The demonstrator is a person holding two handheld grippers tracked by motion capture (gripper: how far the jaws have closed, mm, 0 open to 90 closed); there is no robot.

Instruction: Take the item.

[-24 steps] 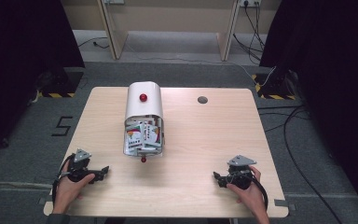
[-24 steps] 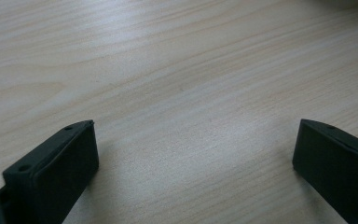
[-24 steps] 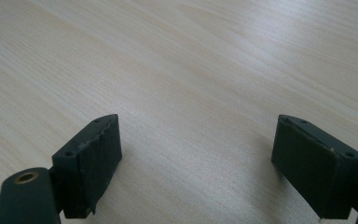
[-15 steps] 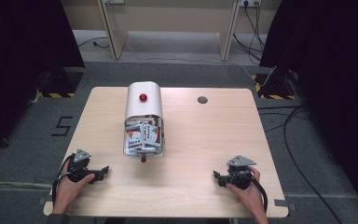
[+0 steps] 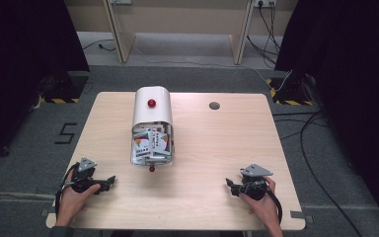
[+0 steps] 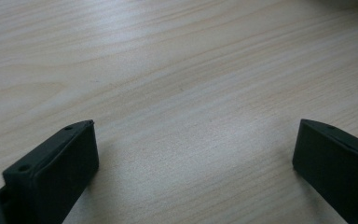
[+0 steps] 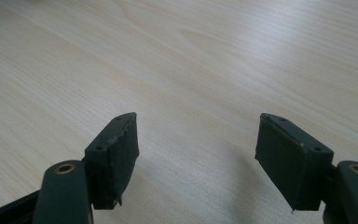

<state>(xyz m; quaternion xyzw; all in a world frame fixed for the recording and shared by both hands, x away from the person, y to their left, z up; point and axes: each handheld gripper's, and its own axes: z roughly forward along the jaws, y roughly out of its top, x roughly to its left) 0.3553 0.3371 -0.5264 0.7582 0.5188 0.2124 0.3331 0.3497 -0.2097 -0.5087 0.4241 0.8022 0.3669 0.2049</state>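
A white metal box (image 5: 152,108) with a rounded lid and a red knob (image 5: 151,103) lies on the wooden table (image 5: 217,143), left of the middle. Its near end is open and shows several colourful packets (image 5: 151,144). A second small red knob (image 5: 152,169) sits at its near edge. My left gripper (image 5: 109,180) rests near the front left of the table, held by a hand. Its jaws stand wide apart over bare wood (image 6: 191,154). My right gripper (image 5: 230,185) rests at the front right, open too, with nothing between its jaws (image 7: 196,154).
A grey round cable port (image 5: 214,105) sits in the table's far right part. Cables (image 5: 321,163) run over the floor to the right. Two wooden desk legs (image 5: 118,29) stand beyond the far edge.
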